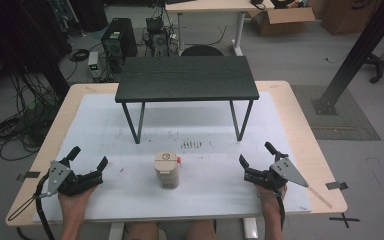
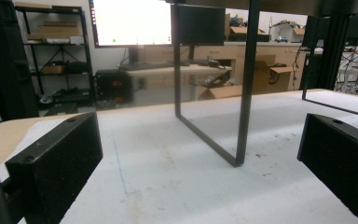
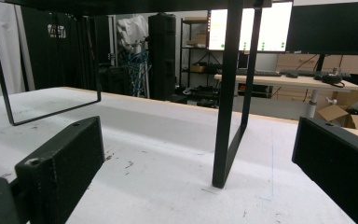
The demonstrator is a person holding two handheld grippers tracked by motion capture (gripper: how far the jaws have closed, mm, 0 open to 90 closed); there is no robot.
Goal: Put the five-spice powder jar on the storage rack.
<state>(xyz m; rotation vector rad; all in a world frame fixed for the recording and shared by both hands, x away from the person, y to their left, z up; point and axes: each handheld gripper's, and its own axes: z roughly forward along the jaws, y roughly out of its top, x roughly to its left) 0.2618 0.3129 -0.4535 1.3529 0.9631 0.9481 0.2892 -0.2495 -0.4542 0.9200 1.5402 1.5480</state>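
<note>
A small beige container [image 1: 167, 171] with a round lid and a red tab stands upright on the white mat [image 1: 130, 125], near the front middle. My left gripper [image 1: 88, 157] rests on the mat to the left of the container, jaws spread wide with nothing between them. To the container's right lies my right gripper [image 1: 256, 153], also open and empty. In the left gripper view the left gripper [image 2: 200, 154] faces a leg of the black shelf [image 2: 244, 84]. The right gripper [image 3: 196, 168] looks at another shelf leg [image 3: 227, 93] in its own view.
A low black shelf [image 1: 186, 78] on thin metal legs stands at the back of the mat. Small dark specks [image 1: 191, 145] lie on the mat in front of it. The wooden table's edge [image 1: 310, 150] runs along the right. Computers, cables and boxes sit on the floor beyond.
</note>
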